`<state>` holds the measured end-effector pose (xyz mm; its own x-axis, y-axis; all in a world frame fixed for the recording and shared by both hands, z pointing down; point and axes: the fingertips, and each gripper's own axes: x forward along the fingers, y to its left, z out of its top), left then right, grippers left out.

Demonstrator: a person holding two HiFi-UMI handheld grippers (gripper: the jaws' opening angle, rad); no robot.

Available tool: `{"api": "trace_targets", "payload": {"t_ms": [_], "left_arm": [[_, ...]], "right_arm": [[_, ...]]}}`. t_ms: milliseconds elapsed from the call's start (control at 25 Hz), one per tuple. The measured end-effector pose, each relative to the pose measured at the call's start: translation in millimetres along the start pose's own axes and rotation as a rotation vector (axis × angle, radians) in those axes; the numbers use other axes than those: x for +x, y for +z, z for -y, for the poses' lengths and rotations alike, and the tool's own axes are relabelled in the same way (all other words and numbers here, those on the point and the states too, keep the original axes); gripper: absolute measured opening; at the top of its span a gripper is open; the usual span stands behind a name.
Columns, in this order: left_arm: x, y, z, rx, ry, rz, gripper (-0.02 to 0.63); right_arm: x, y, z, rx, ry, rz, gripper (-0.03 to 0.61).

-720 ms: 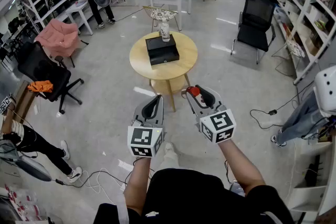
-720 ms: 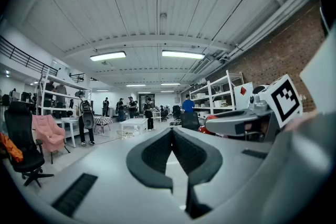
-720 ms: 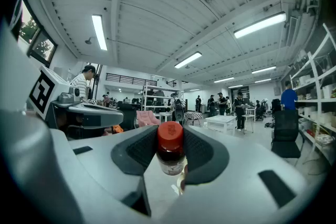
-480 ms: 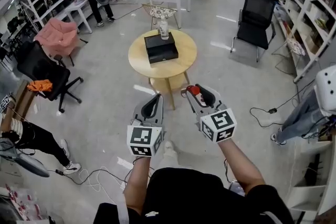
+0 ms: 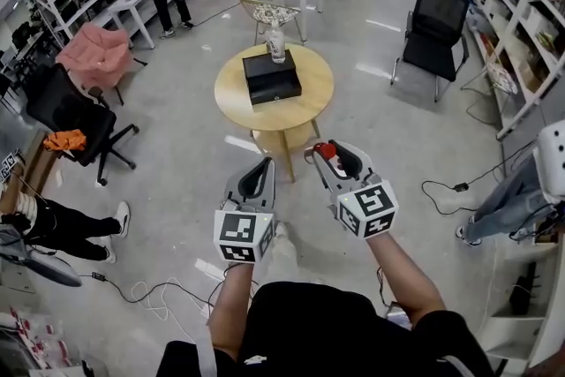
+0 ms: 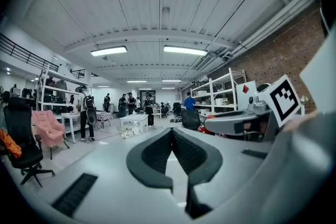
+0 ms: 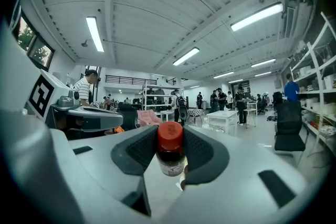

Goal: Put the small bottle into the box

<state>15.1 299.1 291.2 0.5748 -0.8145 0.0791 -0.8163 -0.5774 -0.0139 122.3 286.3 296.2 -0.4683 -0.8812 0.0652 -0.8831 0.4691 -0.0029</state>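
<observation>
Right gripper view: the right gripper (image 7: 170, 164) has its dark pads pinched on the small bottle (image 7: 170, 152), one pad on each flank of the body. The red cap stands clear above the pads.
Bottle axis: upright in this view, so it runs across the closing direction of the jaws; we see no tilt.
Left gripper: the left gripper (image 6: 172, 149) has its pads pressed together at the tips with nothing between them.
Grippers relative to each other: in the head view they sit side by side, just apart and at about the same reach, both held low in front of the body.
Box: the black box (image 5: 271, 77) lies on the round wooden table (image 5: 311, 106), straight ahead and well apart from both grippers, with open floor between.
Bearing: from the right gripper, the box lies forward and somewhat to the left. The left gripper lines up with it more directly.
Box lid: we cannot tell from here whether it is open.
Judgement: the bottle-carrying right gripper must travel forward and leftward, keeping the bottle cap-up. The empty left gripper is the better placed for the lid, if that needs handling.
</observation>
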Motion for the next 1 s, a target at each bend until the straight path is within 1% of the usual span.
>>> {"api": "trace_targets", "payload": {"t_ms": [400,560,760,1000], "left_arm": [[68.4,-7.4,-48.2,-0.022,-0.008,-0.020,0.011],[99.0,-5.9,-76.9,-0.027,-0.017,-0.023,0.011],[134.0,2.8,-114.6,-0.031,-0.029,-0.029,0.011],[167.9,10.7,-176.7,-0.040,-0.034,-0.034,0.011]], "right_arm": [[72.5,-4.8,31.6,0.014,0.006,-0.020,0.137],[111.1,-2.9,44.9,0.014,0.002,-0.029,0.137],[160.3,9.2,60.2,0.014,-0.008,-0.033,0.137],[227.7,17.9,66.4,0.013,-0.019,-0.049,0.137]]}}
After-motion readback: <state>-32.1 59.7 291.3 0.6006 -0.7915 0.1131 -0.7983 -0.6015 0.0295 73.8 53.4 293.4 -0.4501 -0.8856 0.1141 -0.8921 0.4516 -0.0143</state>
